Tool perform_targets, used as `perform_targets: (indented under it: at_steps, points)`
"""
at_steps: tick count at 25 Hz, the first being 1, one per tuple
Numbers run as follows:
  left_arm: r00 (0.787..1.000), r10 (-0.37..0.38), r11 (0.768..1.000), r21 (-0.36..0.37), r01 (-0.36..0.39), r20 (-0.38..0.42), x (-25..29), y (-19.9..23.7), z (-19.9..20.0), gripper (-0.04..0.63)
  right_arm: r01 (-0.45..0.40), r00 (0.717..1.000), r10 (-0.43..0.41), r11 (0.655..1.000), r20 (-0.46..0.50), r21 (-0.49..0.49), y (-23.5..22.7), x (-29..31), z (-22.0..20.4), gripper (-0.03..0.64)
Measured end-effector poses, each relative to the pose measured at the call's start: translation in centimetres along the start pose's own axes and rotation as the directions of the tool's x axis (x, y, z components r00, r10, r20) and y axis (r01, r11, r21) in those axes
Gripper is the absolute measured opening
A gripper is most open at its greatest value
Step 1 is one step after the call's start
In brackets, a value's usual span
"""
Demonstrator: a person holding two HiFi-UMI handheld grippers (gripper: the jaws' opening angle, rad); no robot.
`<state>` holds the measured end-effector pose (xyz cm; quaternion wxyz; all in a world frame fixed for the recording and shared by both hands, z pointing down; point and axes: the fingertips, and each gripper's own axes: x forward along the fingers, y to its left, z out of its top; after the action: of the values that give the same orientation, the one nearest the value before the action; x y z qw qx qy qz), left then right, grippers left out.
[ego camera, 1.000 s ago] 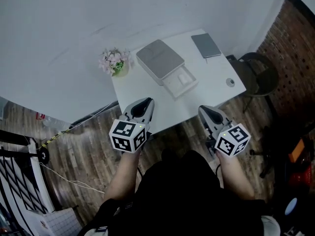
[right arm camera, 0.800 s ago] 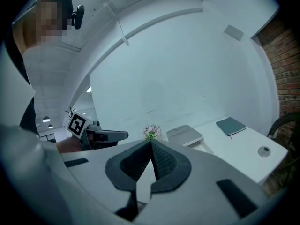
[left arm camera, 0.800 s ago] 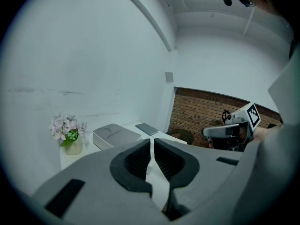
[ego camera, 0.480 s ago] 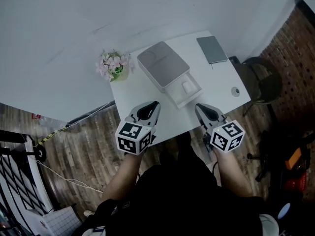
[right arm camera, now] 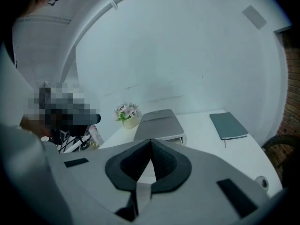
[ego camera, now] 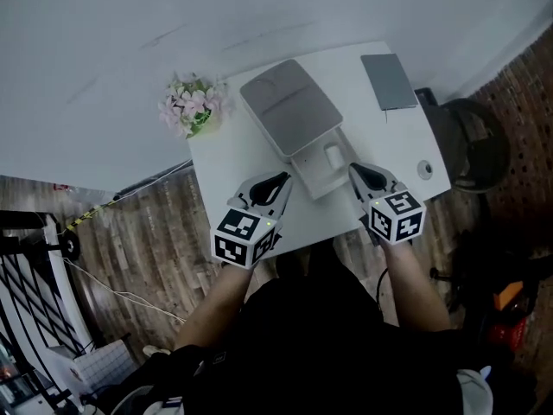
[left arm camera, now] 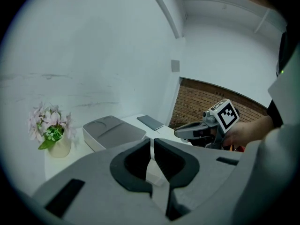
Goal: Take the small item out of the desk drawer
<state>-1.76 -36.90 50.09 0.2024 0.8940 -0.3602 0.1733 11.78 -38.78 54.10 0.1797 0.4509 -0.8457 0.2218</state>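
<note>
A grey drawer box stands on the white desk. Its white drawer is pulled out toward me, and a small white item lies inside. My left gripper hovers over the desk's front edge just left of the drawer, jaws shut and empty. To the drawer's right my right gripper is also shut on nothing. In both gripper views the box lies ahead, and the jaws hide most of the drawer.
A pot of pink flowers stands at the desk's back left. A grey notebook lies at the back right, and a small round object sits by the right edge. A dark chair stands right of the desk, on the wood floor.
Both grippers have moved forward from in front of the desk to over its front edge, and now flank the open drawer. The jaws stayed shut.
</note>
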Motion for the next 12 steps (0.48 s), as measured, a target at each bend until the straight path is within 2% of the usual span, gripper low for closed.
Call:
perform_targets:
  at_steps: [5, 7, 12]
  points:
    - [0.999, 0.029, 0.999, -0.042, -0.03, -0.015, 1.3, 1.4, -0.1, 0.032, -0.029, 0.994, 0.025, 0.999, -0.102, -0.033, -1.4, 3.5, -1.3, 0.004]
    - [0.999, 0.04, 0.998, -0.05, -0.04, -0.015, 1.7, 1.9, 0.1, 0.032, -0.043, 0.989, 0.036, 0.998, -0.141, -0.046, -1.7, 4.8, -1.7, 0.068]
    - [0.999, 0.054, 0.996, -0.071, -0.054, -0.008, 2.4, 2.7, 0.2, 0.032, -0.074, 0.967, 0.058, 0.996, -0.25, -0.055, -2.3, 7.8, -3.0, 0.104]
